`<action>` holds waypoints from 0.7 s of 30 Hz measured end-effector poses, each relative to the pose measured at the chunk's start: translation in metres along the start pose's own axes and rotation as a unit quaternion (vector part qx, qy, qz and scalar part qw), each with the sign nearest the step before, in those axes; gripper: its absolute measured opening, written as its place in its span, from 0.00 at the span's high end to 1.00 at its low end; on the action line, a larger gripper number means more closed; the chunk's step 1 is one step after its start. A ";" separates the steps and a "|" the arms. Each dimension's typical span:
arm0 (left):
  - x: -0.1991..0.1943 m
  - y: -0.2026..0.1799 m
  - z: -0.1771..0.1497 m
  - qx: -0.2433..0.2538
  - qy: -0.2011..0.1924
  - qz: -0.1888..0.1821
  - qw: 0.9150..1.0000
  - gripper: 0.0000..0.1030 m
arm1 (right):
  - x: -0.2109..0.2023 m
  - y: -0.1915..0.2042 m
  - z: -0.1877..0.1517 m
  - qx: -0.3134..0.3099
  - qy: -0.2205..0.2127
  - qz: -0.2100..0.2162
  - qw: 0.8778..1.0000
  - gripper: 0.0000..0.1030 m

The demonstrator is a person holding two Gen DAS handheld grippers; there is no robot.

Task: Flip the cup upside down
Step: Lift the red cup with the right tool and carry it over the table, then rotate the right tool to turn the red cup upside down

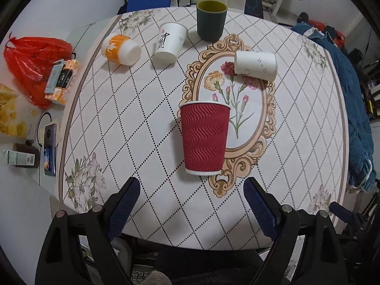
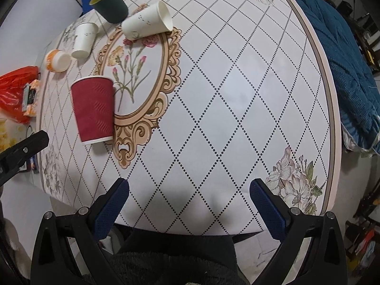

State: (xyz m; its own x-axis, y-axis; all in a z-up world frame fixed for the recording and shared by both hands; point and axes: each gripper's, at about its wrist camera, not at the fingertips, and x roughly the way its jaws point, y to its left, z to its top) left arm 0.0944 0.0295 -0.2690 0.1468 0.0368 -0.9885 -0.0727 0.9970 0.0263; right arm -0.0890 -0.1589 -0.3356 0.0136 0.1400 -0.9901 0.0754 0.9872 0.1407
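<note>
1. My left gripper (image 1: pixel 192 207) hangs over the near edge of the table (image 1: pixel 152 166), jaws spread wide with nothing between them; the right gripper (image 2: pixel 189 203) is just as wide open and just as empty.
2. The red ripple cup (image 1: pixel 204 139) stands upright on the patterned cloth at the near-left rim of the oval floral frame (image 1: pixel 268 128), wide mouth up, narrow white-edged base on the table.
3. The relation that matters: in the left wrist view the cup sits straight ahead of the left gripper, close beyond the fingertips and roughly centred between them. In the right wrist view the same cup (image 2: pixel 93 109) lies well off to the left and farther away, so I judge the left hand the nearer one.
4. Its long axis runs vertical, mouth toward the ceiling (a turn of half a circle would put the rim on the cloth).
5. Other cups crowd the far side: a white cup lying on its side (image 1: pixel 256 65), an orange-and-white one (image 1: pixel 120 49) tipped over, a printed white cup (image 1: pixel 169 41) and a dark green cup (image 1: pixel 211 20) standing.
6. I judge the flip not yet begun: neither tool touches the cup.
</note>
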 end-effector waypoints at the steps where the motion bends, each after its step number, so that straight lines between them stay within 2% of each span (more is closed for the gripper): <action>1: -0.003 0.000 -0.002 -0.001 -0.003 0.002 1.000 0.13 | -0.002 0.000 -0.001 -0.002 -0.001 0.004 1.000 0.00; 7: -0.011 0.022 -0.011 -0.026 -0.013 0.006 1.000 0.13 | -0.011 0.007 -0.004 -0.022 -0.012 0.013 1.000 0.00; 10: -0.004 0.047 -0.012 -0.047 -0.011 0.016 0.999 0.02 | -0.011 0.015 -0.002 -0.035 -0.012 0.007 0.999 0.00; 12: 0.002 0.062 -0.012 -0.056 -0.010 0.024 0.998 0.02 | -0.012 0.024 0.000 -0.044 -0.011 0.005 0.999 0.00; 17: 0.022 0.102 -0.008 -0.055 -0.006 0.054 0.997 0.02 | -0.008 0.059 0.008 -0.063 -0.014 -0.006 0.998 0.00; 21: 0.036 0.130 -0.002 -0.048 -0.002 0.059 0.997 0.02 | -0.002 0.091 0.015 -0.070 -0.013 -0.012 0.997 0.00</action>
State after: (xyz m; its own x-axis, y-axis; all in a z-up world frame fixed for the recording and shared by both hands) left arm 0.0888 0.1607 -0.3015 0.1355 0.1537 -0.9788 -0.1836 0.9747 0.1277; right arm -0.0672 -0.0709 -0.3208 0.0391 0.1167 -0.9924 -0.0647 0.9914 0.1140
